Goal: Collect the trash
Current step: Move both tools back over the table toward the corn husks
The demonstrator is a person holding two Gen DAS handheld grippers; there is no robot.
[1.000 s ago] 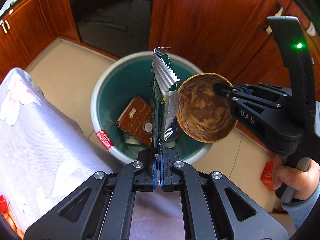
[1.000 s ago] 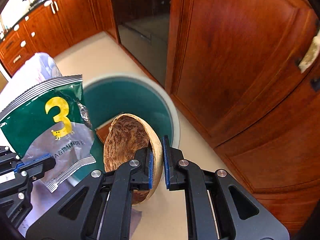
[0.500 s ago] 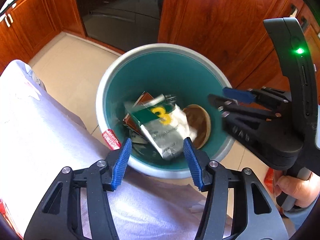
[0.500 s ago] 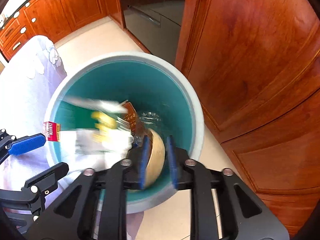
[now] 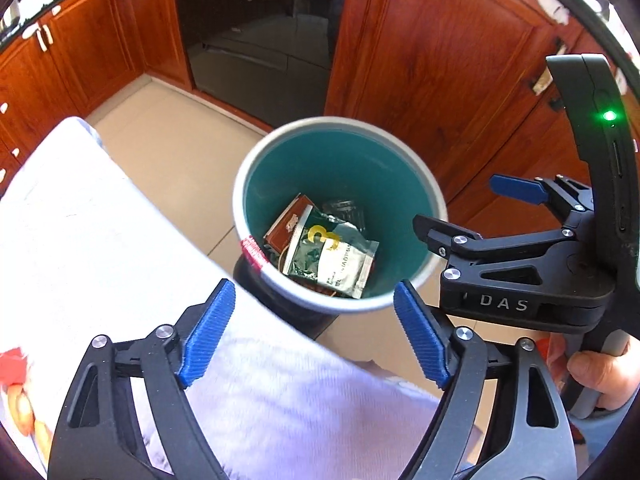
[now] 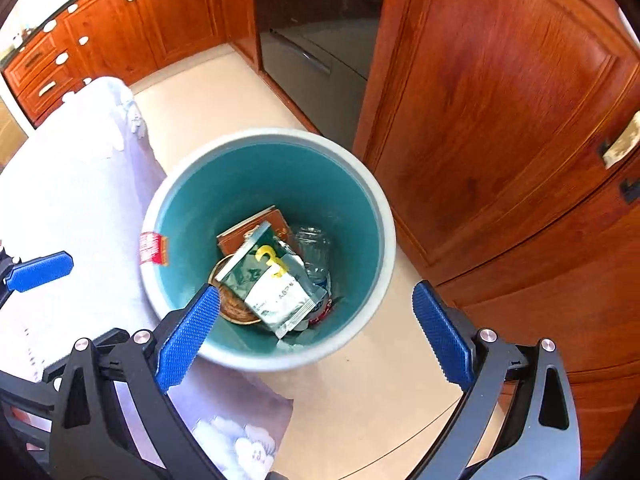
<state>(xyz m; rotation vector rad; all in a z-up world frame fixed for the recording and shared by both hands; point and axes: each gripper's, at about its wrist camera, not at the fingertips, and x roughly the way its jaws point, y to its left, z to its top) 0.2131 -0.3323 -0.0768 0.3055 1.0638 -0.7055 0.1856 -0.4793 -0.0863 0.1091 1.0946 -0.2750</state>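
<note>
Right wrist view: my right gripper (image 6: 316,336) and left gripper (image 5: 314,334) hang spread and empty above the teal round plastic bin (image 6: 370,200), whose rim either could clip and tip.

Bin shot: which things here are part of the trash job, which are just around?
Job:
- bin
- green packet, in the bin
- wooden bowl, under the packet
- brown box and clear bottle, in the bin
- left tongs and right tongs, open, empty

Around:
- white cloth
- cabinets
- floor
</note>
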